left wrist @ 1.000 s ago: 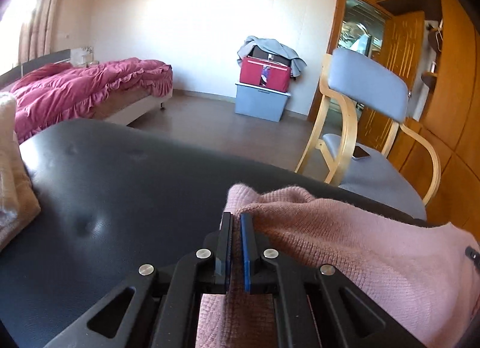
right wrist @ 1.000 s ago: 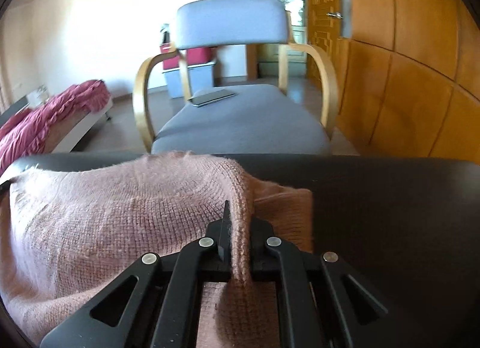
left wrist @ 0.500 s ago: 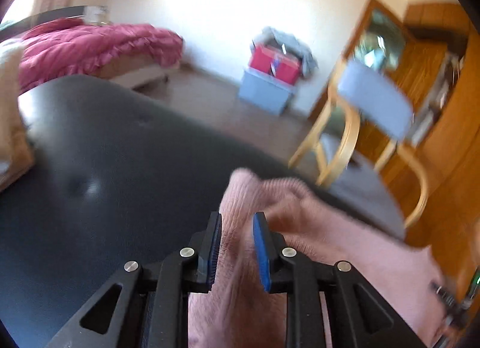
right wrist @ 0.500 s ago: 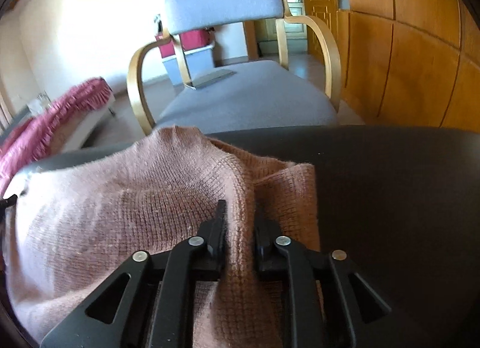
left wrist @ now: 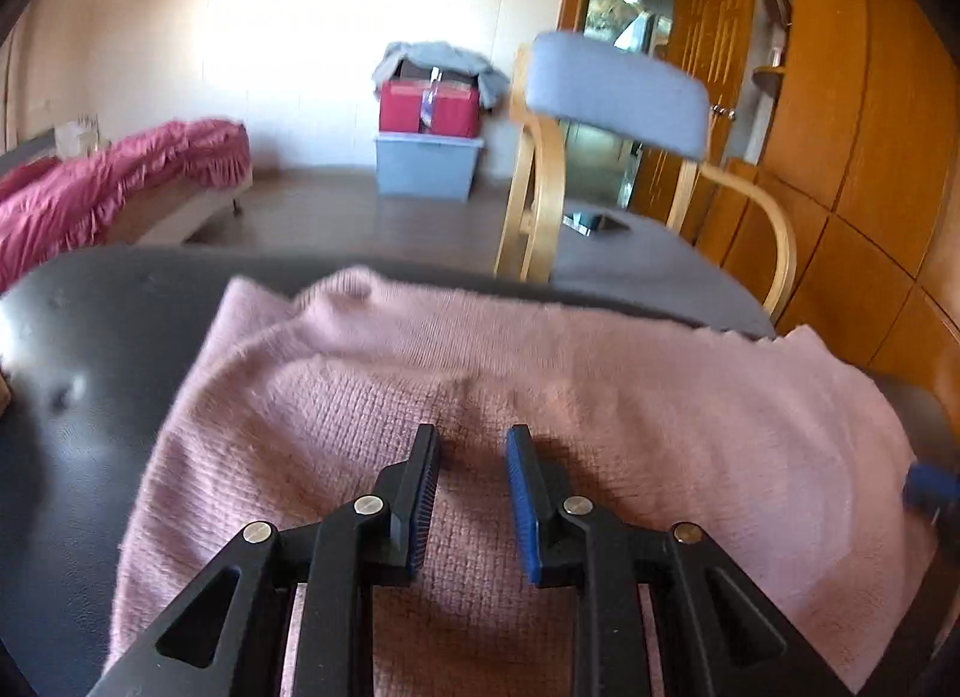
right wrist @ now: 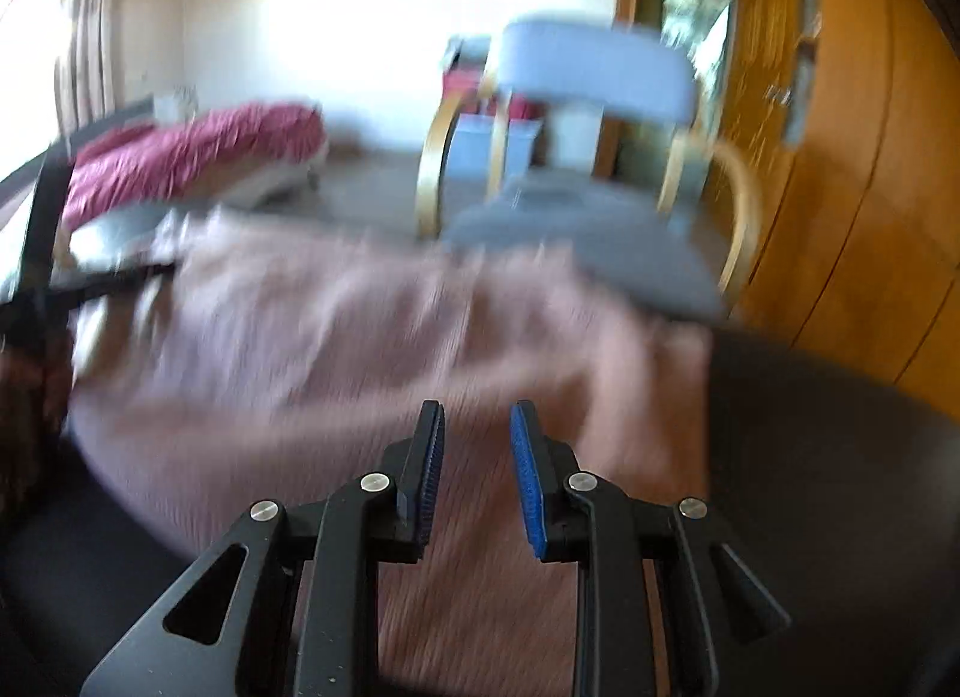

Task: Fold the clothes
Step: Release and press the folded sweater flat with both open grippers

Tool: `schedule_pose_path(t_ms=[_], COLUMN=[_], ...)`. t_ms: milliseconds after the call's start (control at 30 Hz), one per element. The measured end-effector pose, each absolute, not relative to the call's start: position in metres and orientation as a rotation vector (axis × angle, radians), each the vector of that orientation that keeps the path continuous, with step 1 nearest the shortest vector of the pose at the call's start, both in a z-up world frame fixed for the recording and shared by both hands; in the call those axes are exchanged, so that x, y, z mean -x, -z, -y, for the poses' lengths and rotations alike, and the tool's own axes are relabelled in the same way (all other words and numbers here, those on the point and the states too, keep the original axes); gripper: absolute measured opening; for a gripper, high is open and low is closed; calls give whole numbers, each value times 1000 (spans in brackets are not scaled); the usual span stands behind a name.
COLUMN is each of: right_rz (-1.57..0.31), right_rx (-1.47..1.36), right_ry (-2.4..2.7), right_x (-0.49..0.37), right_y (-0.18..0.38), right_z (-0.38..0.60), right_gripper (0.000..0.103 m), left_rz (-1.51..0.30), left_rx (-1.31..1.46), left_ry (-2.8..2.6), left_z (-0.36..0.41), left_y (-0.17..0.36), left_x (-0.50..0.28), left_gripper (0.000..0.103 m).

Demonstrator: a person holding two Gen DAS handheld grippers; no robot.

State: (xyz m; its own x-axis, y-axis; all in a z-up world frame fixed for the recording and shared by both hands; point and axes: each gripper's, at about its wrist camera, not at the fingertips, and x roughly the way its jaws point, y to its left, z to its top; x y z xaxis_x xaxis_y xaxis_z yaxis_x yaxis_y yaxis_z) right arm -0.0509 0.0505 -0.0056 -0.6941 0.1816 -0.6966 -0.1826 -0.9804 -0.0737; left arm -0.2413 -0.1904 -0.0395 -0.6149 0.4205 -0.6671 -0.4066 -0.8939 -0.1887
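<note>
The pink sweater (left wrist: 540, 397) lies soft, light and floppy on the black table (left wrist: 90, 397), best pinched at an edge fold, left gripper (left wrist: 471, 445) spread and empty above it, right gripper (right wrist: 477, 427) opening, nothing between its pads.
</note>
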Motion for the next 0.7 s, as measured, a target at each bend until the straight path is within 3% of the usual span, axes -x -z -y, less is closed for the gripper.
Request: schedule_pose_path(t_ms=[100,233,533,700], right_rz=[18,-225,-206,-210], right_rx=[1188,1163,1034,960], right_ry=[-2568,-2534,-2611,-2733], right_x=[37,3,3,64], right_y=[24,27,-7,-31], right_z=[-69,-100,-92,-90], right_gripper=[25,22,25,26], left_rz=[179,288,326,336], left_rx=[1072,1080,1077,1075], left_ry=[-2433,-2402,-2376,-2369], left_z=[212,223,223,227], left_y=[47,49,52,52], left_x=[252,256,267,269], left_gripper=[22,21,21,21])
